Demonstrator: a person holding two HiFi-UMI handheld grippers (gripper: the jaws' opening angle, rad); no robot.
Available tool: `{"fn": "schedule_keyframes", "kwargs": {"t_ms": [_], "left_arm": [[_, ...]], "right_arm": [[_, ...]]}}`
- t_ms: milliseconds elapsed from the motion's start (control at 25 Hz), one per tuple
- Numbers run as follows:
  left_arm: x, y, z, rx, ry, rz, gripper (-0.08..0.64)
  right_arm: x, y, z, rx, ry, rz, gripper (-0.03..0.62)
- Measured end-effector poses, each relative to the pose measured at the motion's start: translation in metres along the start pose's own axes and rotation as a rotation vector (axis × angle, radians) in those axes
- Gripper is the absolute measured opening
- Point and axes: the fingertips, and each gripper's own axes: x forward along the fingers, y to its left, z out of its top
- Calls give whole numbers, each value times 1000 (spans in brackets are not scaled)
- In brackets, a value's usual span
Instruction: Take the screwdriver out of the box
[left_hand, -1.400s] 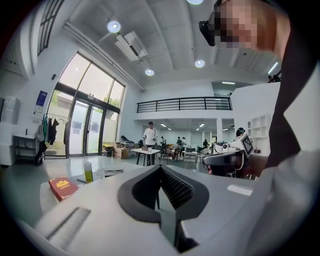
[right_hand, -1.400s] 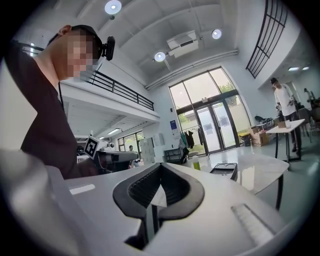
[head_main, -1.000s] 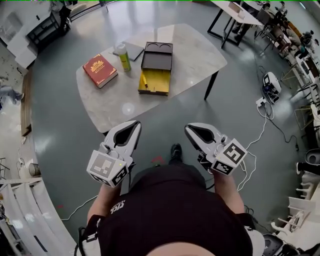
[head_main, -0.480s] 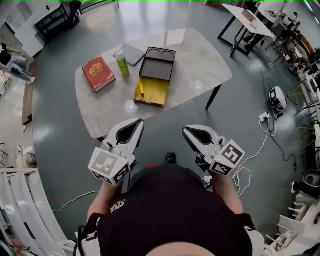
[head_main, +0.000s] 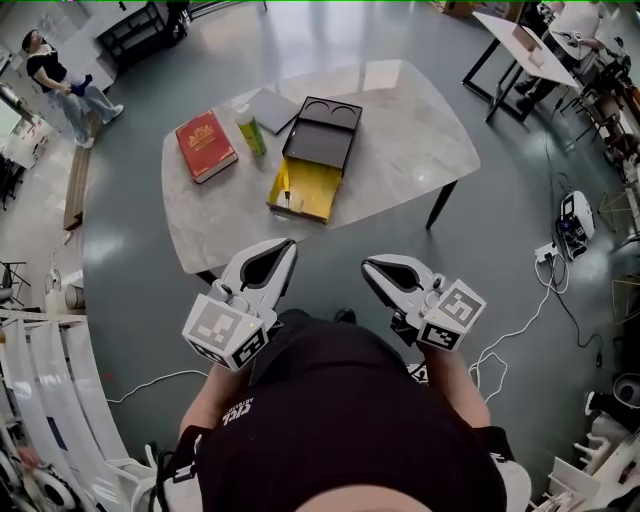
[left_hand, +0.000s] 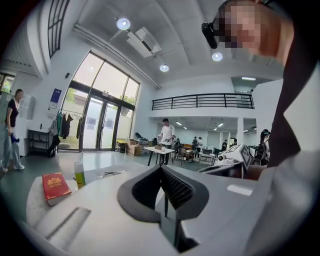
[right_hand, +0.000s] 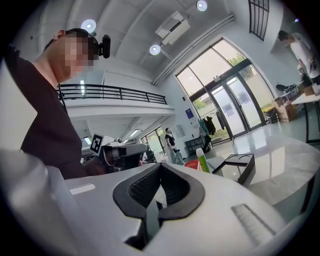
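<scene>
On the marble table (head_main: 400, 140) stands the open box: a yellow tray (head_main: 308, 192) with its dark lid (head_main: 324, 128) tilted back. A thin screwdriver (head_main: 287, 187) lies along the tray's left side, small and hard to make out. My left gripper (head_main: 286, 249) and right gripper (head_main: 370, 268) are held in front of the person's body, short of the table's near edge. Both are shut on nothing. In the left gripper view the left gripper (left_hand: 161, 167) has its tips together; in the right gripper view the right gripper (right_hand: 161, 165) does too, with the dark lid (right_hand: 236, 165) ahead.
A red book (head_main: 205, 146), a green bottle (head_main: 248, 128) and a grey pad (head_main: 270, 107) lie left of the box. A table leg (head_main: 442, 205) angles down at the right. Cables and a floor device (head_main: 578, 216) are at the right; a person (head_main: 62, 82) stands far left.
The table and box have shifted right and a little nearer in the head view as the person walks up. Both grippers stay shut in front of the body.
</scene>
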Motion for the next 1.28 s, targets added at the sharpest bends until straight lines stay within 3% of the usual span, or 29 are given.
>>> {"fn": "schedule_keyframes", "kwargs": {"t_ms": [360, 680, 1280], "left_arm": [[25, 23, 5, -6, -8, 39, 2], [59, 75, 12, -13, -16, 28, 2], [78, 187, 17, -39, 0, 56, 2]], "right_arm": [[11, -33, 2, 44, 10, 5, 15], [52, -73, 24, 25, 7, -15, 15], [165, -115, 43, 30, 53, 41, 15]]}}
